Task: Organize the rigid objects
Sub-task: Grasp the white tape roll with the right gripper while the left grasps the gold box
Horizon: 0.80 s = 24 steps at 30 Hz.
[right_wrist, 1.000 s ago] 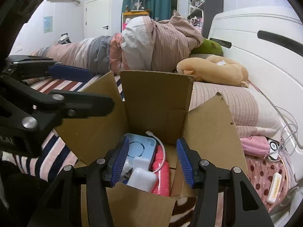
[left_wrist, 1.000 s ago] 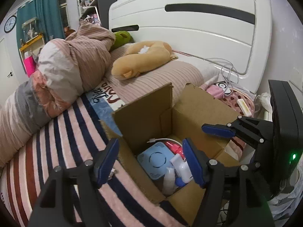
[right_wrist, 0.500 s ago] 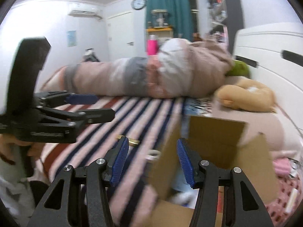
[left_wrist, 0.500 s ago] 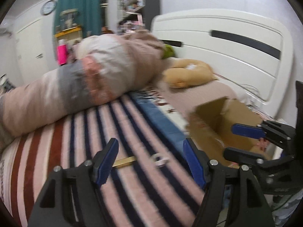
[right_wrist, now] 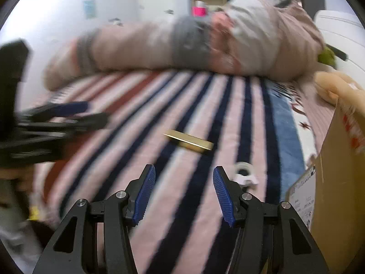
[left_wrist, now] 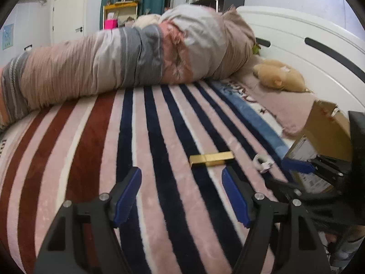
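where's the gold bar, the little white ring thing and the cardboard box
gold bar [left_wrist: 211, 158]: left wrist view, middle of its long face
white ring piece [right_wrist: 244, 173]: right wrist view, its round top
cardboard box [right_wrist: 337, 182]: right wrist view, its near side wall

Open striped blanket [left_wrist: 159, 150] lies ahead, hemmed by the rolled quilt [left_wrist: 127, 59] behind and cardboard box [right_wrist: 337, 173] rightward.

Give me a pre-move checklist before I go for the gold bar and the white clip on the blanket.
1. Left gripper open, empty: ok.
2. Right gripper open, empty: ok.
3. Gold bar lying free on the striped blanket: ok.
4. White clip apart from the bar: ok.
5. Cardboard box within view on the right: ok.
6. Room left inside the box: cannot tell.
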Available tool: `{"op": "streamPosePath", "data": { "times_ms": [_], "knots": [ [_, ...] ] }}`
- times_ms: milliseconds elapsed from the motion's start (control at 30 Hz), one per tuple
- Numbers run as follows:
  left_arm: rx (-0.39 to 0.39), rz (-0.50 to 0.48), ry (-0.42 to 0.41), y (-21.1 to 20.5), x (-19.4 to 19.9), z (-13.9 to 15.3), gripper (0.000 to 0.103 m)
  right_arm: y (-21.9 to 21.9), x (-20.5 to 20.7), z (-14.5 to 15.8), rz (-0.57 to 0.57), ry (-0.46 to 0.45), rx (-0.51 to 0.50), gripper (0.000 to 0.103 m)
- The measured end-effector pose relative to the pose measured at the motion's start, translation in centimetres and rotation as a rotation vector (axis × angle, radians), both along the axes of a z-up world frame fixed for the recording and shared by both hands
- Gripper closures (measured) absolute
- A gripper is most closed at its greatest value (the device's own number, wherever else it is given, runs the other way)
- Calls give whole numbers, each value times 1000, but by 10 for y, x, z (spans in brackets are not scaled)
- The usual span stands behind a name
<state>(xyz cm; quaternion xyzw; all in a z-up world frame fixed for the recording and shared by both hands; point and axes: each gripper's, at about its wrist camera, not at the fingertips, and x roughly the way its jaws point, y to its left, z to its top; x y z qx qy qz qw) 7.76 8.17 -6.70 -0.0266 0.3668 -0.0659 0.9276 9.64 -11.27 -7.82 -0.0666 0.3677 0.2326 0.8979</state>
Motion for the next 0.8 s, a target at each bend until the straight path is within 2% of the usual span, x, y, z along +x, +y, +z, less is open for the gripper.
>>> {"op": "streamPosePath", "data": {
  "times_ms": [100,200,233,267,333,433,500,567,600,800],
  "knots": [
    [-31,-3,35,4,14,-20,33,-4,26,-33,-103,2,-83,54],
    [-20,0,64,0,24,-32,29,-7,41,-50,-164,-11,-153,54],
    [-27,-3,72,-1,29,-37,25,-11,46,-53,-180,-10,-155,51],
    [-38,-5,83,-2,35,-42,23,-14,51,-55,-193,-2,-148,42],
    [-58,-7,105,-5,43,-49,19,-20,58,-59,-187,22,-112,39],
    [-68,-10,133,-12,54,-62,19,-21,63,-65,-183,54,-85,37],
    [-72,-15,146,-19,60,-67,19,-25,65,-67,-179,56,-57,39],
    [-93,-22,155,-27,68,-72,19,-24,60,-67,-172,43,-47,55],
    [-110,-27,167,-33,76,-74,19,-23,58,-67,-168,38,-45,57],
    [-142,-51,188,-63,110,-83,16,-23,56,-67,-165,36,-34,58]
  ]
}}
